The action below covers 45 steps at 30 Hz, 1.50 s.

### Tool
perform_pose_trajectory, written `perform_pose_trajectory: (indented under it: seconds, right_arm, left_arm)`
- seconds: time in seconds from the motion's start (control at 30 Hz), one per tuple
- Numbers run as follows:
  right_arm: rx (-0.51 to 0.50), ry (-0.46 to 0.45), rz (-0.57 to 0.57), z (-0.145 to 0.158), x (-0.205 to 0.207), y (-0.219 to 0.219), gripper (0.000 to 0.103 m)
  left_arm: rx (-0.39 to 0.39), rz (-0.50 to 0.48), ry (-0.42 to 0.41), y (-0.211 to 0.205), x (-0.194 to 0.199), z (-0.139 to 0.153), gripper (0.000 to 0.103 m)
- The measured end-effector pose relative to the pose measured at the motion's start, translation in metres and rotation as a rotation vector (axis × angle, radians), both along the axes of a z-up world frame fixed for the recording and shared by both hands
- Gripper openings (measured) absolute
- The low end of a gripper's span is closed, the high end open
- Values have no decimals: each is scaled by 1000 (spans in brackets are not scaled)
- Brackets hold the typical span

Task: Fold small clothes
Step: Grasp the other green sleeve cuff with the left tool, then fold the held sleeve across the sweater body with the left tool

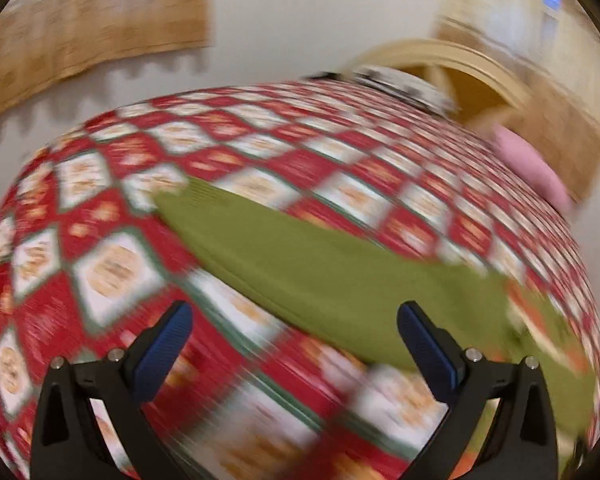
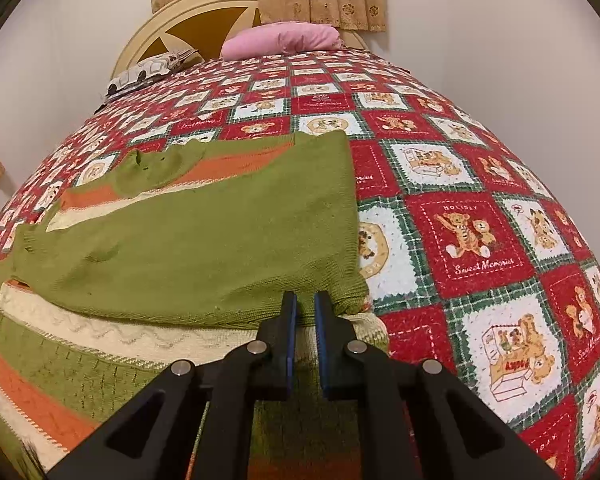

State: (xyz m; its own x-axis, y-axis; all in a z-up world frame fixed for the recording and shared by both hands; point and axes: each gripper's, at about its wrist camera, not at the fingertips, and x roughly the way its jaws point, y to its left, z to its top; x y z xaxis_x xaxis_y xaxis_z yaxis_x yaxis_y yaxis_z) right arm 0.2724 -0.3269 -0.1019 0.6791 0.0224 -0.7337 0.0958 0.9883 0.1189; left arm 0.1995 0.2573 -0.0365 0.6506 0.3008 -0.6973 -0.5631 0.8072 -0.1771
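**Green sweater half folded on the quilted bed**

From the left wrist, the picture was smeared with blur. The left gripper [image 1: 294,354] had its fingers spread wide with nothing between them. Beyond the fingertips and off to their right, the green sweater [image 1: 320,276] lay across the red checked quilt [image 1: 112,184]. Far past the fingers, toward the upper right, a pink pillow [image 1: 532,172] rested near a cream headboard [image 1: 440,56].

From the right wrist, the view was sharp. The right gripper [image 2: 305,304] had its fingers drawn almost together, only a narrow slit left between the blue pads. Whether they pinched the knit I cannot tell; their tips sat right at the edge of the sweater's folded green layer. The sweater spread ahead and left of the fingers, its orange and cream stripes showing beneath the fold. The quilt lay bare to the right of the fingers
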Motion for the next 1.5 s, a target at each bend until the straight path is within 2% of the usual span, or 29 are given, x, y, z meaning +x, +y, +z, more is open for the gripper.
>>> perform_pose_trajectory:
  seconds: [0.1,0.27,0.33,0.4,0.63,0.7,0.8,0.87,1.07,1.17,1.27,1.43,1.5]
  right_arm:
    - [11,-2,3,0,0,-1,11]
    - [14,-2,4,-1,0,-1,12]
    - [13,-2,4,-1,0,-1,12]
    - [12,-2,4,-1,0,-1,12]
    - [9,-1,4,-1,0,-1,12]
    - [10,-1,5,-1,0,-1,12]
    - [10,-1,5,-1,0,-1,12]
    - [10,-1,5,-1,0,-1,12]
    - [11,-2,5,-1,0,-2,12]
    - [9,-2,5,-1,0,-2,12]
    - [10,-2,5,-1,0,-2,12]
    - [9,-2,5,-1,0,-2,12]
    - [9,-2,5,-1,0,-2,12]
  left_arm:
    - [8,106,54,49,19,-6,102]
    - [-60,148,134,89,52,-31,77]
    - [-138,168,162,102,62,-46,70]
    - [-197,194,170,108,65,-57,69]
    - [-32,203,173,87,72,-63,66]
    - [-19,205,165,88,74,-63,61]
    - [-17,208,162,92,77,-62,49]
    - [-12,193,152,92,78,-63,28]
    - [28,167,162,83,84,-60,12]
    - [70,164,150,75,83,-53,10]
    - [118,140,101,58,81,-37,10]
    - [223,10,-18,-2,81,5,8]
    - [238,-59,-68,-30,78,20,8]
